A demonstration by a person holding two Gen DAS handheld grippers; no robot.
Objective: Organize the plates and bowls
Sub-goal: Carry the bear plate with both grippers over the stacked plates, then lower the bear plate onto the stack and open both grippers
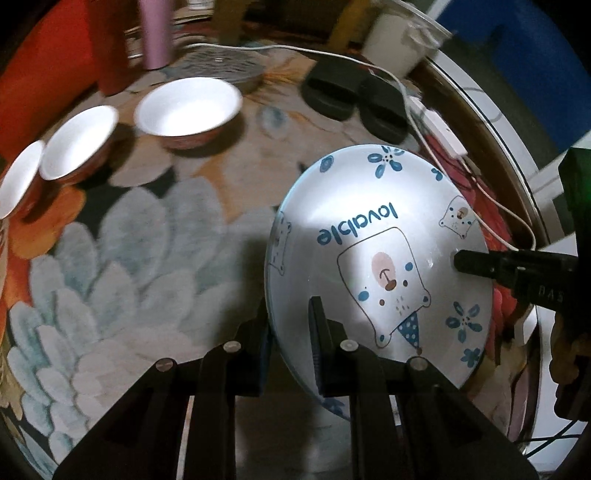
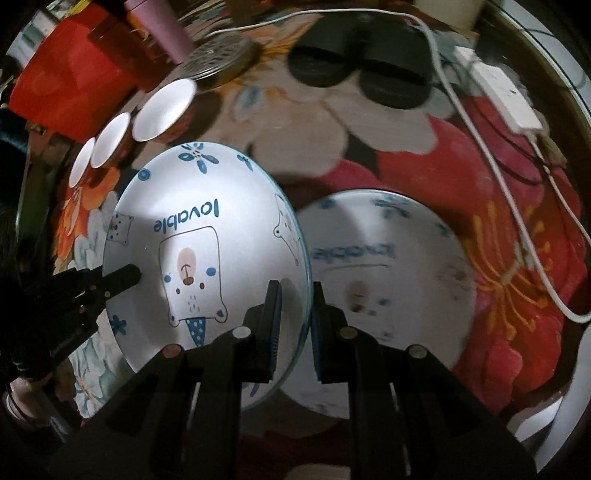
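Together, the left gripper (image 1: 290, 350) and right gripper (image 2: 295, 314) each clamp opposite rims of a white bear-printed plate (image 1: 376, 266), tilted above the flowered counter (image 1: 147, 240); a second matching plate (image 2: 388, 258) lies flat beneath, three white bowls (image 1: 188, 110) toward the far-left edge.

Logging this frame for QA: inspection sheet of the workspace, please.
Surface: round table under a floral cloth.
Job's things: held plate with bear print, tilted, lifted at both rims; second plate lying flat beneath it; three white bowls in a row at far left.
Clutter: pink bottle, red box, metal strainer, two black sandals.
Grippers: left gripper and right gripper each clamp the plate's rim between the fingers.
Cables: white cable with inline block along the right edge.
Surroundings: white bucket; otherwise dark.
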